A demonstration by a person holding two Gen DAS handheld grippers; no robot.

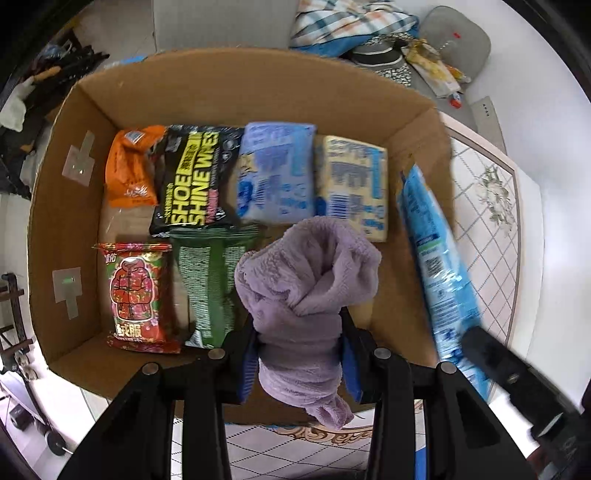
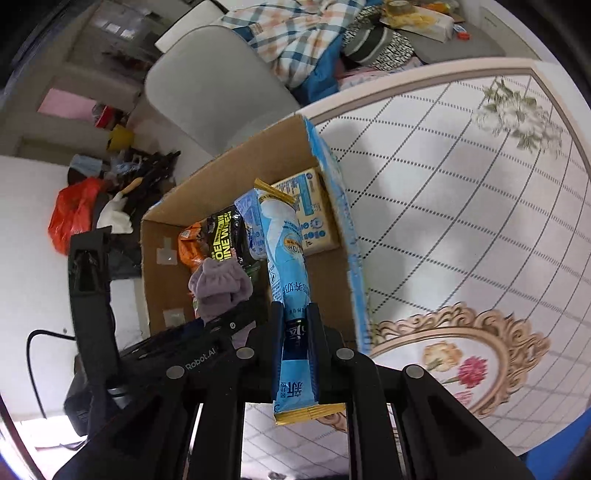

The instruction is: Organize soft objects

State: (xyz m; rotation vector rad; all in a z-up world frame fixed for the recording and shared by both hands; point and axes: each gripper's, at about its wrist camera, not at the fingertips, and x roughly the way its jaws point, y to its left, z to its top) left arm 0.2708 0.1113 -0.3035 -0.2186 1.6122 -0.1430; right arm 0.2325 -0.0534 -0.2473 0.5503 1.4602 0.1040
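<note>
An open cardboard box [image 1: 66,221] holds several soft packs: an orange pack [image 1: 129,170], a black shoe-wipes pack [image 1: 192,181], a blue pack [image 1: 275,173], a yellow pack [image 1: 354,184], a red pack [image 1: 136,295] and a green pack [image 1: 210,280]. My left gripper [image 1: 299,347] is shut on a rolled purple towel [image 1: 306,273] held over the box's near right part. My right gripper [image 2: 295,325] is shut on a long light-blue packet [image 2: 286,254], held over the box [image 2: 236,166]; that packet shows in the left wrist view [image 1: 436,254] at the box's right wall.
The box sits on a table with a white grid-and-flower cloth [image 2: 461,206]. A grey chair [image 2: 207,85] and a pile of plaid cloth [image 2: 291,33] lie beyond. An orange bag [image 2: 70,214] and clutter are on the floor at left.
</note>
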